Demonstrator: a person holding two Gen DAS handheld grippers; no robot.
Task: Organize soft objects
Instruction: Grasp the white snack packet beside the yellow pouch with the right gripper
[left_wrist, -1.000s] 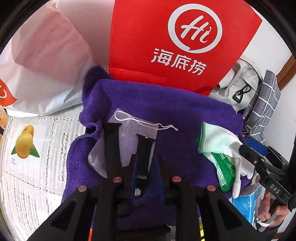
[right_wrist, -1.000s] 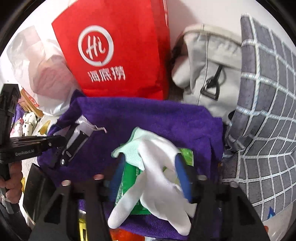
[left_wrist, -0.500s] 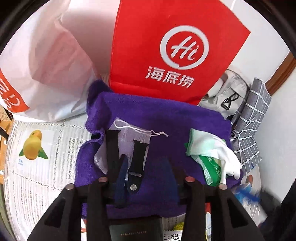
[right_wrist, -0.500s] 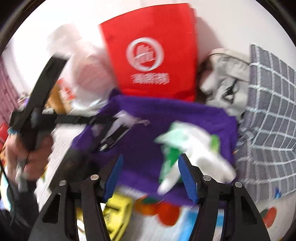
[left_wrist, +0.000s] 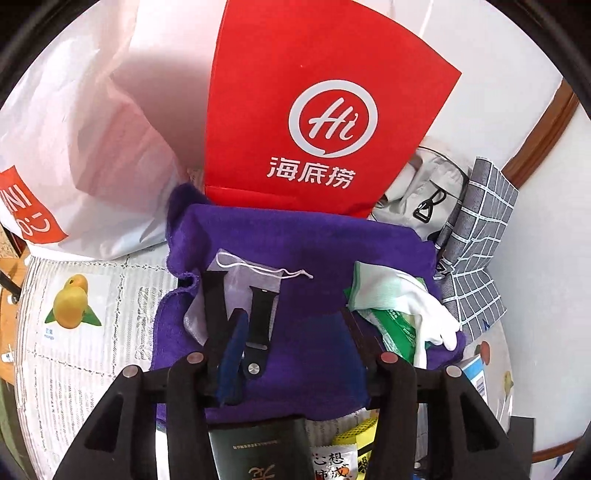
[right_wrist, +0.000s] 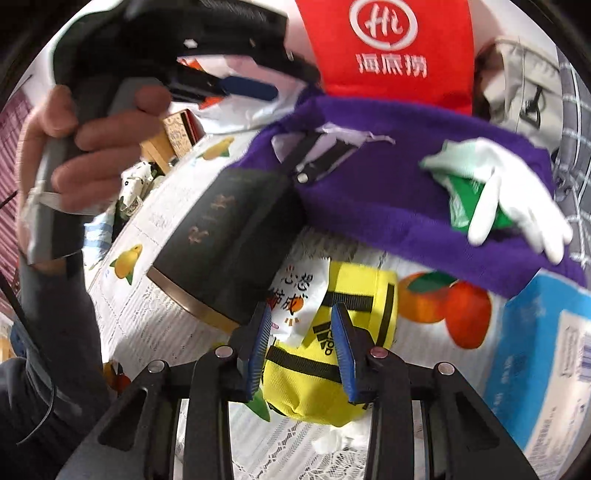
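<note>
**Straddling the yellow pouch while the left fingers hang wide over the towel**

Hovering low, the right gripper has its two blue-padded fingers parted to a moderate gap with nothing held, and the yellow fabric pouch with black straps and a sports logo lies directly between and just beyond them. Its long axis seems to run roughly along the fingers, so the jaws would close across its narrower width. A white printed sachet rests on the pouch's far end, just past the left fingertip, and could get pinched along with it. This hand is plainly the nearer one to the pouch.

The left gripper is spread wide and empty above the purple terry towel. Just ahead of its left finger lie two black watch-strap pieces on a translucent white drawstring bag; off beyond its right finger sits a white cotton glove on a green packet.

My guess is that the pouch comes next.
</note>
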